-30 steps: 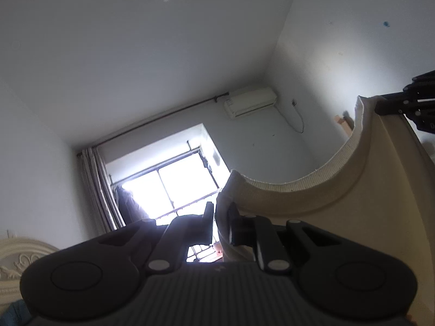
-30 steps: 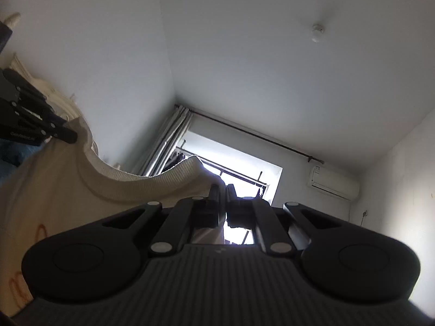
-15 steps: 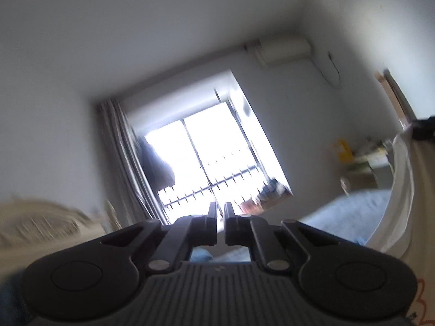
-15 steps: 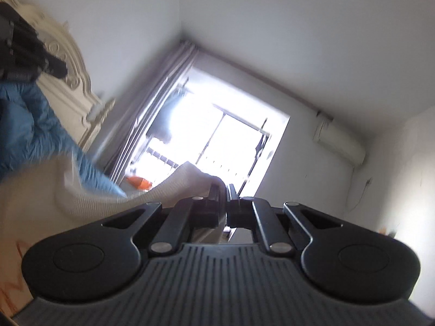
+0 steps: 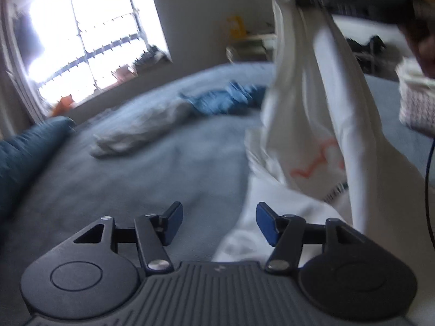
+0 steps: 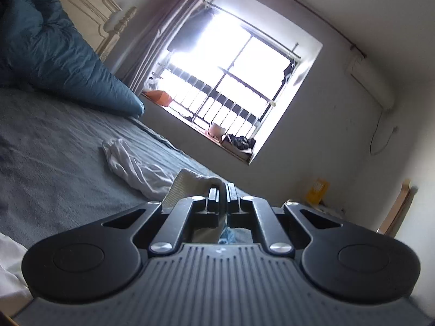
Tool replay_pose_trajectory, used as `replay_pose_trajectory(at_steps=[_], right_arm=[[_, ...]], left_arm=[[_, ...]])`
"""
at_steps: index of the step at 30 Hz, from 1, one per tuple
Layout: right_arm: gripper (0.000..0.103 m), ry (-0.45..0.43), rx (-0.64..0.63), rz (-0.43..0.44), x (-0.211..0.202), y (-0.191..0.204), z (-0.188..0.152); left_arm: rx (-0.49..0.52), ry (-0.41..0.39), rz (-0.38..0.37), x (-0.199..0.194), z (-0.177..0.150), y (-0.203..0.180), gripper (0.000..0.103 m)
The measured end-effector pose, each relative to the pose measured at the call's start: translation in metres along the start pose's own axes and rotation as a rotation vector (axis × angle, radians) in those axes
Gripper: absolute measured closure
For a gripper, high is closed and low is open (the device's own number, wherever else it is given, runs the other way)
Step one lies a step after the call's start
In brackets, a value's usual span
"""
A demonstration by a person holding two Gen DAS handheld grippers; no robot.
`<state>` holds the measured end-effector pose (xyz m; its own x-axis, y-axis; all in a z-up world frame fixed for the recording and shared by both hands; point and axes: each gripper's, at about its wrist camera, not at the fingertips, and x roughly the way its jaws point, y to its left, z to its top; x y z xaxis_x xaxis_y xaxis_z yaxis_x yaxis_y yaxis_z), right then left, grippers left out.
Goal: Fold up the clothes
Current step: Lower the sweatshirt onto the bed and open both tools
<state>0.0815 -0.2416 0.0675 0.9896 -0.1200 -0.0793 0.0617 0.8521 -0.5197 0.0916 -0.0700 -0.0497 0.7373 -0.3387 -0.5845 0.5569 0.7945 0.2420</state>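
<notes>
Both grippers dropped from ceiling-pointing toward bed since earlier frame. Left gripper (image 5: 218, 221) near, jaws opening, nothing between pads, cream sweater (image 5: 307, 125) just right of it. Sweater hangs from right gripper (image 6: 222, 194), clamped tight on ribbed edge, lower part pooling on blue bedspread (image 5: 136, 179). Best next: lower slowly, left regrips free corner, spread flat. Farther: white garment (image 6: 136, 167), blue garment (image 5: 225, 100), window (image 6: 231, 89).

Cream garment (image 5: 307, 125) with orange print hangs, draping onto the bed (image 5: 136, 174).
</notes>
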Motion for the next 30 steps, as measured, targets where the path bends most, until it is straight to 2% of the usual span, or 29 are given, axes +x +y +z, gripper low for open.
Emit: replay_pose_trajectory(at_steps=[3, 4, 5, 8, 10, 13, 16, 21, 26, 30], right_arm=[[0.100, 0.021, 0.042, 0.001, 0.000, -0.012, -0.017], [0.100, 0.029, 0.061, 0.003, 0.000, -0.019, -0.023], [0.100, 0.038, 0.081, 0.005, 0.000, -0.025, -0.030], [0.100, 0.067, 0.150, 0.016, -0.001, -0.041, -0.048], [0.100, 0.079, 0.172, 0.013, 0.001, -0.043, -0.061], [0.100, 0.096, 0.191, 0.002, 0.001, -0.047, -0.077], [0.100, 0.123, 0.211, 0.003, 0.003, -0.050, -0.090], [0.100, 0.160, 0.209, -0.010, 0.004, -0.049, -0.102], [0.100, 0.187, 0.182, -0.012, 0.009, -0.041, -0.103], [0.100, 0.184, 0.163, -0.002, 0.025, -0.031, -0.089]], left_arm=[[-0.026, 0.040, -0.085, 0.022, -0.011, -0.009, 0.034], [-0.025, 0.054, -0.100, 0.026, -0.014, -0.010, 0.029], [-0.023, 0.068, -0.115, 0.030, -0.016, -0.011, 0.029], [-0.011, 0.114, -0.062, 0.046, 0.013, -0.007, 0.031], [-0.085, 0.114, -0.091, 0.046, 0.015, 0.004, 0.060], [-0.216, 0.123, -0.116, 0.046, 0.012, 0.029, 0.083], [-0.292, 0.134, -0.126, 0.039, 0.006, 0.049, 0.093], [-0.236, 0.091, 0.003, 0.012, 0.002, 0.051, 0.097], [-0.251, -0.024, 0.103, -0.033, 0.006, 0.067, 0.098], [-0.260, -0.070, 0.176, -0.054, 0.010, 0.088, 0.098]])
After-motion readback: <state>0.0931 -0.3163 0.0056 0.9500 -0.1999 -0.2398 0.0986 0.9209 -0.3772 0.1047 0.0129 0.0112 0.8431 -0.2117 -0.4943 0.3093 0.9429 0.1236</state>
